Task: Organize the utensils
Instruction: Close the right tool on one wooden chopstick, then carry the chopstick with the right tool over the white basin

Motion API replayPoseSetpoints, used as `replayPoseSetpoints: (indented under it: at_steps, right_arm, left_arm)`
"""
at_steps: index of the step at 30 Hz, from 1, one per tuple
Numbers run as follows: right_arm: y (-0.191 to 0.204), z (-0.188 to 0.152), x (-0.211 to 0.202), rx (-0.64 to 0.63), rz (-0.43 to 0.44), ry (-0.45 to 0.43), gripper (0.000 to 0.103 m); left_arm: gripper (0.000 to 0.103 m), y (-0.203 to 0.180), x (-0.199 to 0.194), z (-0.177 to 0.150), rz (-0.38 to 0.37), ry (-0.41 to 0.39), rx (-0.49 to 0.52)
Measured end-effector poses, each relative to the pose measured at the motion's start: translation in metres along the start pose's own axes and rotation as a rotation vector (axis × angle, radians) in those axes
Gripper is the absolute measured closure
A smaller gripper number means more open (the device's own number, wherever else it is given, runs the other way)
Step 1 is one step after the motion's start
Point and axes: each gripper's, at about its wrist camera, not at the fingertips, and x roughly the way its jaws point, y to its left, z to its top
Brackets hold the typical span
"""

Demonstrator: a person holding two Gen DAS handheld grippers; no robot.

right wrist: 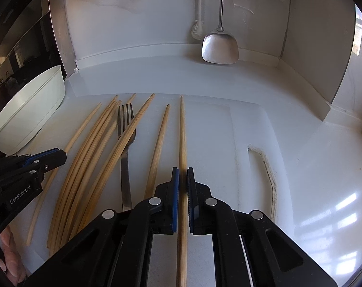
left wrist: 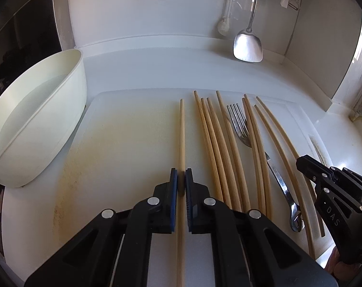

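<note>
Several wooden chopsticks (left wrist: 219, 143) and a metal fork (left wrist: 240, 126) lie side by side on a white cutting board (left wrist: 123, 143). My left gripper (left wrist: 181, 174) is shut on one chopstick (left wrist: 181, 129), apart to the left of the bunch. My right gripper (right wrist: 183, 174) is shut on another chopstick (right wrist: 182, 131), at the right end of the row; the fork (right wrist: 126, 131) and the bunch (right wrist: 92, 148) lie to its left. Each gripper shows in the other's view: the right one (left wrist: 324, 179), the left one (right wrist: 32, 165).
A white oval bowl (left wrist: 37, 119) stands at the board's left edge; it also shows in the right wrist view (right wrist: 30, 110). A metal spatula (left wrist: 248, 45) and a white brush (left wrist: 223, 27) hang on the back wall. White counter (right wrist: 312, 167) lies to the right.
</note>
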Motion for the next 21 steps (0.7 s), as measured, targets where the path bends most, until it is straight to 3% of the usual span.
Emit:
replayPoseSetpoints:
  at_steps: [7,13,21]
  right_arm:
    - [-0.008,0.006,-0.019,0.057,0.029,-0.005,0.097]
    - [0.001,0.026,-0.053,0.049,0.068,-0.033,0.097]
    - [0.056,0.071,-0.099,-0.04,0.176,-0.078,0.097]
  left_arm:
    - [0.096,0.005,-0.014,0.005,-0.039,0.033,-0.045]
    - [0.096,0.012,-0.058,0.02,-0.037,0.017,-0.072]
    - [0.096,0.061,-0.133,0.044,0.019,-0.057,-0.133]
